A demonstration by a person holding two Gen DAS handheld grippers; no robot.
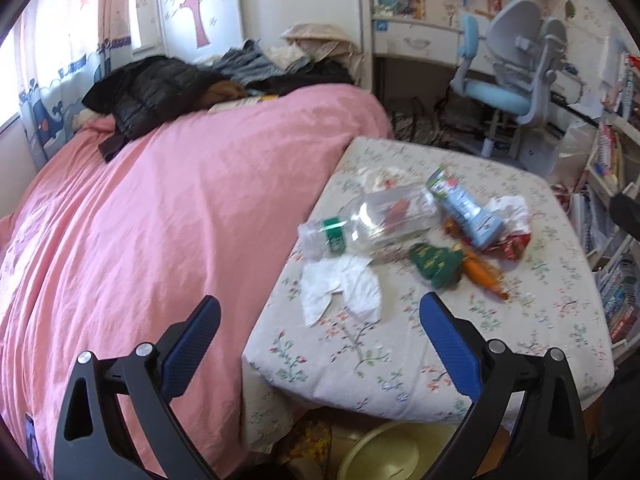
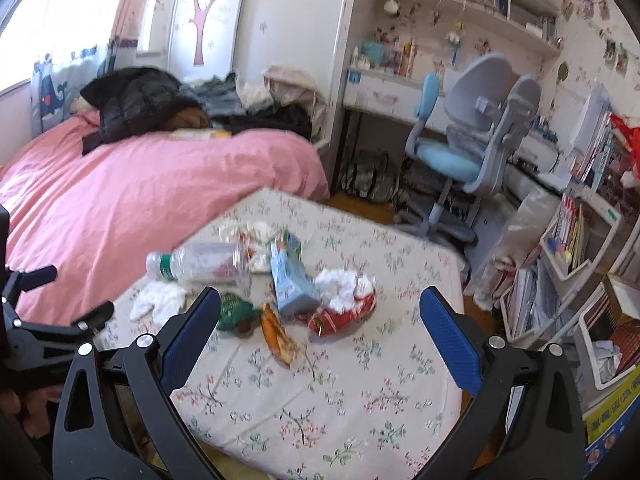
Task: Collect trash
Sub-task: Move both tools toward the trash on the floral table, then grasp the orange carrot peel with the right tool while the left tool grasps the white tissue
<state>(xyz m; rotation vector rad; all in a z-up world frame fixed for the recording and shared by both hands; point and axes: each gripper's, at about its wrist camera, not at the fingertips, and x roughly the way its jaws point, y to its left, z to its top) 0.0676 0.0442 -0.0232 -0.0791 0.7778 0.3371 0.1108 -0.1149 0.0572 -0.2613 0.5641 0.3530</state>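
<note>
Hovering wide open and empty, both grippers face the trash ahead on the table

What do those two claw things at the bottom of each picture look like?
Both match: the left tool and right tool each have two black angular arms with cut-out slots, silver round pins at the joints, and blue textured pads on the inner faces.

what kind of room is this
Most likely a child's bedroom: a bed with a pink cover, a blue and grey desk chair at a desk under shelves, and a tree decal on the wall.
</note>
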